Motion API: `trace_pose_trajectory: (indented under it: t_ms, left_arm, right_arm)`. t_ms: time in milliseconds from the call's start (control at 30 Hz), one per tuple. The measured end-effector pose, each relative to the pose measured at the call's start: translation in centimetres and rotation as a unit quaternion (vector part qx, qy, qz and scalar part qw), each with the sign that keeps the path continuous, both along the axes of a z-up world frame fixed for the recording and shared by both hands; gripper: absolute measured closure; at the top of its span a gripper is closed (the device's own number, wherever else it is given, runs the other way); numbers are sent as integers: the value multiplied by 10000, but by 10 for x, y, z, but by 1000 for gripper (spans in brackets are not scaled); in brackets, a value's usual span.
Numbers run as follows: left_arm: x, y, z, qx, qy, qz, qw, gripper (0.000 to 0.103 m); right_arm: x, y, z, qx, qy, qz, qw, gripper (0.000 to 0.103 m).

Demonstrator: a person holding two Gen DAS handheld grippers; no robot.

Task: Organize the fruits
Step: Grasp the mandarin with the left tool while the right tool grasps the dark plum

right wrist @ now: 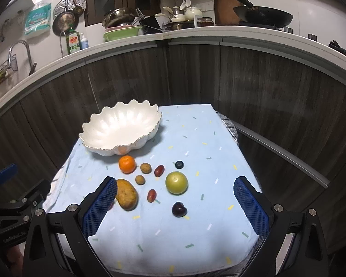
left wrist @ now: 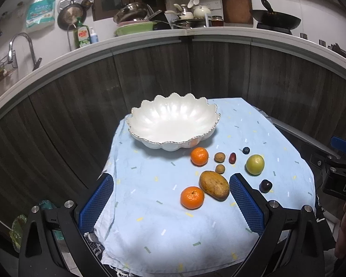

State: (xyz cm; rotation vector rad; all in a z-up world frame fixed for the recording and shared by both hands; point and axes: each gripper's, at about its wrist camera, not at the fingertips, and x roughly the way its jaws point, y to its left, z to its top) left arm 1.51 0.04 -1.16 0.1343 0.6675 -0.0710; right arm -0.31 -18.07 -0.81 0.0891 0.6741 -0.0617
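Mandarin (left wrist: 192, 197) hidden behind right gripper (right wrist: 175, 202) finger.

Dark wood-grain cabinets (left wrist: 150, 73), white countertop (left wrist: 219, 33), faucet (left wrist: 23, 46), black wok (right wrist: 263, 16), white wall tiles.

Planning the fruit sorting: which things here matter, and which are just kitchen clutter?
Matter: bowl, two tangerines, mango, green fruit, plum, blueberry.
Clutter: wok, dish soap, faucet.
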Motion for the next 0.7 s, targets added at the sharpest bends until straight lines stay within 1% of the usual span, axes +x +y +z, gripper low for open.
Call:
trace_pose_trajectory:
  t_ms: [167,333,500,700]
  left_arm:
    - [12,-2,-10,11,180,-110,9998,1]
    - [24,-8,-18,97,215,-180,9996,1]
    - [38,-10,-34,82,393,-284,9988,1]
    - [49,-14,-51,117,480,-387,9980,1]
  right_arm:
    - [10,-1,-8,-25,78,49,10000,1]
    - [22,1,-19,-118,143,115,9998,1]
    - [32,-1,-31,-167,279,107,9994,1]
    - [40,0,-44,-267,325,166,9990,1]
